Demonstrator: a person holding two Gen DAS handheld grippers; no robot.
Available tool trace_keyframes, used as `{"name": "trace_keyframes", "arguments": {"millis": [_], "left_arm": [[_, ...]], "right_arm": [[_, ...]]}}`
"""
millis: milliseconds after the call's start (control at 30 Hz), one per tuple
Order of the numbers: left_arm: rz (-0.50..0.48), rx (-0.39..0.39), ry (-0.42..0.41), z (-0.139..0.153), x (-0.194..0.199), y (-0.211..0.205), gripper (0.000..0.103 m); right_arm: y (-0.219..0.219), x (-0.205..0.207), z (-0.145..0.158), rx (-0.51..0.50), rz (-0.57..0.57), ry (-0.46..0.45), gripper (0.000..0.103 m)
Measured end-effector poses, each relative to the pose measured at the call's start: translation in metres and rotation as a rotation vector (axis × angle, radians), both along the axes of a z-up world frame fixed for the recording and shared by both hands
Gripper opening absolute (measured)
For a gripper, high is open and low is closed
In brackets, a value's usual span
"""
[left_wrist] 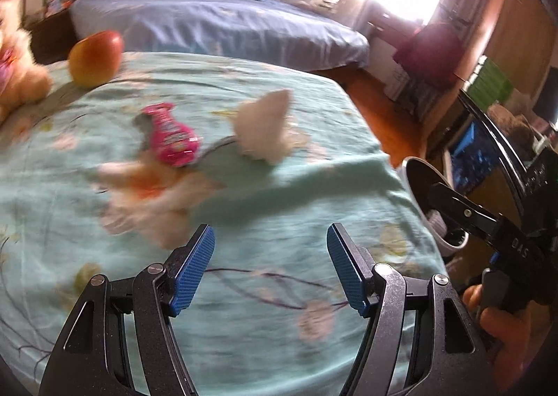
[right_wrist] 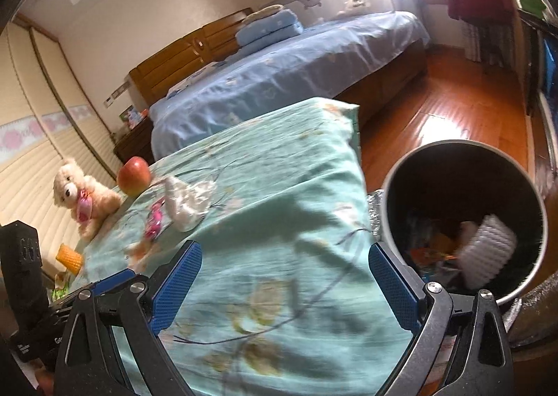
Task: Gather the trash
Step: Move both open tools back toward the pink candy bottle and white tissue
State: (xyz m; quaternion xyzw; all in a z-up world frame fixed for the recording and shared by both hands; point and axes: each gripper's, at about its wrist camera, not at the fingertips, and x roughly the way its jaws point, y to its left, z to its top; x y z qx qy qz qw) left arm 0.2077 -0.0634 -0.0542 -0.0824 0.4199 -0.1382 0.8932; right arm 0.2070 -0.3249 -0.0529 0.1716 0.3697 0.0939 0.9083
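Observation:
A table under a teal flowered cloth (left_wrist: 265, 294) carries the trash. A pink wrapper (left_wrist: 172, 137), a crumpled white wad (left_wrist: 265, 127) and a blurred orange-and-white scrap (left_wrist: 146, 193) lie ahead of my left gripper (left_wrist: 270, 232). That gripper is open and empty above the cloth. My right gripper (right_wrist: 285, 249) is open wide with nothing between its pads, over the table's near right edge. A round black bin (right_wrist: 390, 186) stands on the floor to its right. The bin holds a white ribbed piece (right_wrist: 488, 256) and coloured scraps. The pink wrapper (right_wrist: 155, 218) and white wad (right_wrist: 188, 200) lie further left.
A red-yellow apple (left_wrist: 96, 57) and a cream teddy bear (right_wrist: 82, 197) sit at the table's far left. A yellow corn-like thing (right_wrist: 69, 256) lies by the left edge. Behind the table is a blue-sheeted bed (right_wrist: 279, 82). Wooden floor (right_wrist: 453, 110) runs along the right.

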Motion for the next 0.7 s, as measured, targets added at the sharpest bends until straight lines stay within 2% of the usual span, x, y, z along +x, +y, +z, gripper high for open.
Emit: {"name": "trace_keyframes", "arguments": {"millis": [433, 700], "left_arm": [[0.118, -0.017, 0.012, -0.007, 0.000, 0.049, 0.071], [0.151, -0.008, 0.027, -0.013, 0.007, 0.064, 0.071]], "right_arm": [[0.040, 0.010, -0.003, 0.002, 0.083, 0.010, 0.097], [0.054, 0.020, -0.006, 0.011, 0.115, 0.016, 0.097]]}}
